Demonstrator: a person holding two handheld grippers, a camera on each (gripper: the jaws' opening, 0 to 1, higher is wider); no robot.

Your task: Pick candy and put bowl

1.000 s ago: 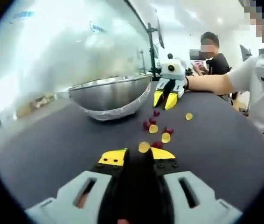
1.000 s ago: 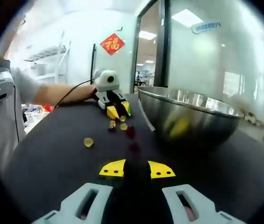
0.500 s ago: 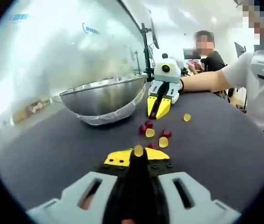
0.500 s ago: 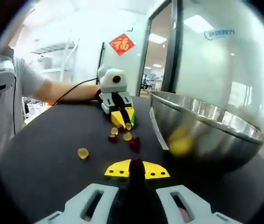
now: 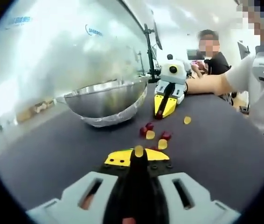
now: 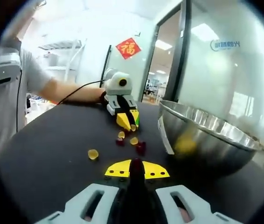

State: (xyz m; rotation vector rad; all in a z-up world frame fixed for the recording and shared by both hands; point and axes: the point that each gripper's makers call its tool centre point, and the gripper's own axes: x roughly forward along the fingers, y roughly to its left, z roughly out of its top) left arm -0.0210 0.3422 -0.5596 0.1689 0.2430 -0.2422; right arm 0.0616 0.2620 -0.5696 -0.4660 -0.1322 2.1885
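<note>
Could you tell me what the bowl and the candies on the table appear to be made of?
The bowl looks like polished stainless steel: silvery, mirroring a yellow blur. The candies look like soft gummies, glossy red and yellow, though firmness can't be judged. The table looks matte and dark; its material is unclear.

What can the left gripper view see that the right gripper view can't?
The left gripper view has a seated person in black at the far end, and the left gripper shut on a yellow candy. The right gripper view has a red paper sign on the wall, and the right gripper shut on a dark red candy. Both show the steel bowl, the loose candies and the dark table.
</note>
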